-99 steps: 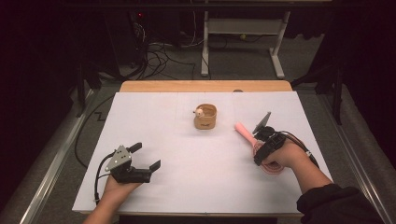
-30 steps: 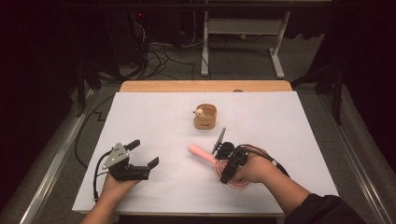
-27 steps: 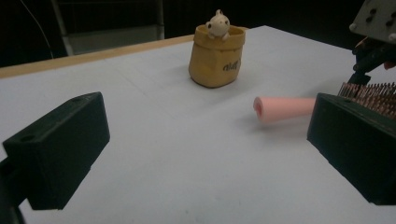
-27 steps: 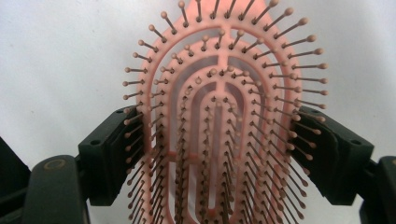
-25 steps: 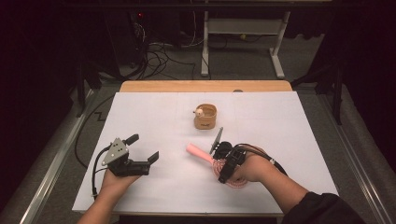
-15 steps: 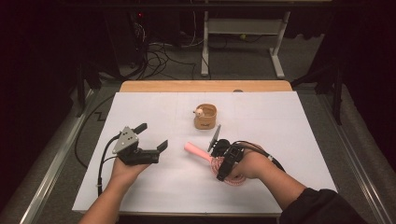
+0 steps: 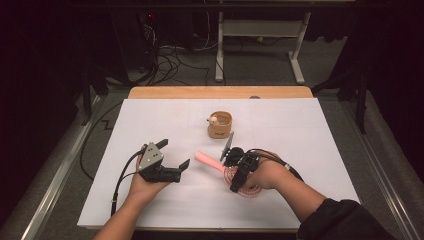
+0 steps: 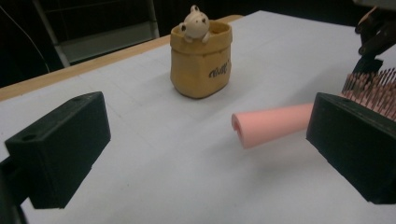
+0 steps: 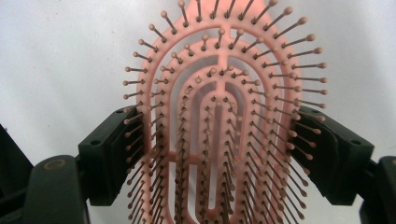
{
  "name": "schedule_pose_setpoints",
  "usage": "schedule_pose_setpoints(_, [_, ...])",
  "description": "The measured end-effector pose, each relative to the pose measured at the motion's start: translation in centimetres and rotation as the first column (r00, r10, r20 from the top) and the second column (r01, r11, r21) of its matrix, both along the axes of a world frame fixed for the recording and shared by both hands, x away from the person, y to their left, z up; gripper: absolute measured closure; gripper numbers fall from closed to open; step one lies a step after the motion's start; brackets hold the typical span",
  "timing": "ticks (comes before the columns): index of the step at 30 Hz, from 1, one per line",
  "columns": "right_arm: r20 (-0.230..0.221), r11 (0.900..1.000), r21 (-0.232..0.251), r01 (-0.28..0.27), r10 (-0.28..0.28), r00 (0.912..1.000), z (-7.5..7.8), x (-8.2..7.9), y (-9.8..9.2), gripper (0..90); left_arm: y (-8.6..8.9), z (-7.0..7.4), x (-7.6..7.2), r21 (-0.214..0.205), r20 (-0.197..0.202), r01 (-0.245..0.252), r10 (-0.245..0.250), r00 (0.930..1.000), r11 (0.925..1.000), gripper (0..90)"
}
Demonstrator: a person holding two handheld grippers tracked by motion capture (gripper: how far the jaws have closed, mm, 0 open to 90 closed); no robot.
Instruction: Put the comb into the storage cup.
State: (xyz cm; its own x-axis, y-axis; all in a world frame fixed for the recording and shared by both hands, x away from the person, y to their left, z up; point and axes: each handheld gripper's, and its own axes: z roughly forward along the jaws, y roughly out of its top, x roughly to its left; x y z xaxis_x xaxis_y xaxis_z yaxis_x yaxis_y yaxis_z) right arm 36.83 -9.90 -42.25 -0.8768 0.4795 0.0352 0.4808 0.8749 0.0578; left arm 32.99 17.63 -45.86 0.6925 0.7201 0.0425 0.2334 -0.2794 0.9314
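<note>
Below frame centre in the high view: pink plastic vented hairbrush, light, stiff, bristles springy. Right gripper clamps its oval head; left gripper, jaws apart, faces the smooth, likely slippery handle, the best free hold.

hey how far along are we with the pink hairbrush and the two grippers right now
Done: the right gripper is shut on the hairbrush, its jaws pressing the bristled head's two edges. In hand: the brush's pink handle points toward the left gripper, whose open jaws frame it without touching. Left: probably closing on the handle; the little yellow pot stands apart behind, perhaps where the brush goes.
</note>
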Motion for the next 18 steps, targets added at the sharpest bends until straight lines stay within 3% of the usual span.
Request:
schedule_pose_setpoints(3, [-0.001,0.9999,-0.010,-0.007,0.007,1.0000,0.2,0.0,0.2,20.5,-0.1,-0.2,-0.4,0.048,0.000,0.011,-0.011,0.9999,0.9988,0.1])
schedule_pose_setpoints(11, [0.002,0.9998,-0.013,-0.015,0.015,0.9999,0.6,0.0,1.0,20.5,-0.5,-1.0,-2.0,0.094,0.053,0.025,-0.030,0.9982,0.9953,0.1])
schedule_pose_setpoints(18, [-0.006,0.9995,-0.019,-0.026,0.026,0.9996,0.3,0.1,1.7,20.5,-1.0,-1.7,-2.7,0.159,0.085,0.040,-0.054,0.9949,0.9864,0.2])
